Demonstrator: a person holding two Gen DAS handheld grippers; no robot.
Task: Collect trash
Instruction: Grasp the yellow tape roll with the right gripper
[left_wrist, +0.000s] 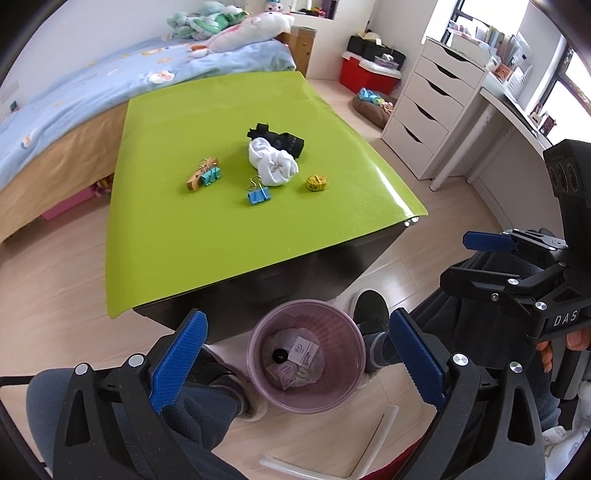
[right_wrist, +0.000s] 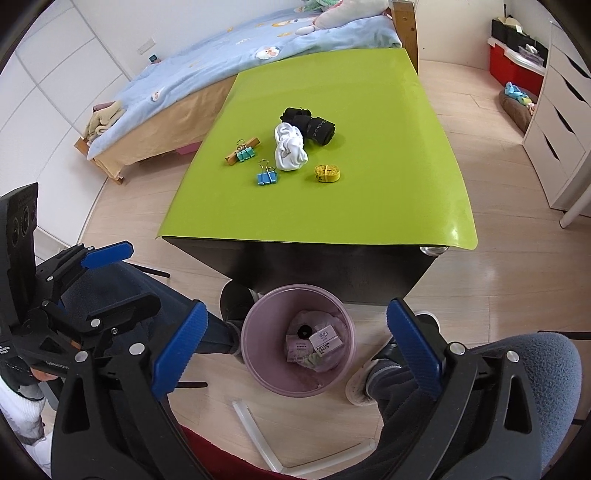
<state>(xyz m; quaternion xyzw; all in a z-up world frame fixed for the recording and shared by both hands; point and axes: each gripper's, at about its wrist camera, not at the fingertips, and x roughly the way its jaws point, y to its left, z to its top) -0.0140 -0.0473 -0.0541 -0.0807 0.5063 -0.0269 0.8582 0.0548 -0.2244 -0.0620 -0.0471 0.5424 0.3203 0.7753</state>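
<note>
Both claws stand wide with nothing between the pads. Left gripper (left_wrist: 297, 360) and right gripper (right_wrist: 295, 347) each hang above the pink waste bin (left_wrist: 258, 384), which sits on the floor at the lower centre of both views, just in front of the table's dark side. Inside the bin lie a paper label marked "COTTON SOCKS" (right_wrist: 327, 341), a small black disc and crumpled wrappers.

Hazards, judged from this position:

1. Bin contact. The bin stands between the person's feet; a low pass by either claw could strike the rim and tip it.
2. Wrong pick. On the green table top (left_wrist: 177, 258), at upper centre, only a white sock bundle (left_wrist: 273, 164), a black sock roll (left_wrist: 280, 138), two binder clips (left_wrist: 258, 194), a clothespin and a yellow tape measure (left_wrist: 317, 182) remain. None reads clearly as trash; grasping one would discard a keeper.
3. Claw collision. The two grippers hang close together; crossing paths could clash.
</note>
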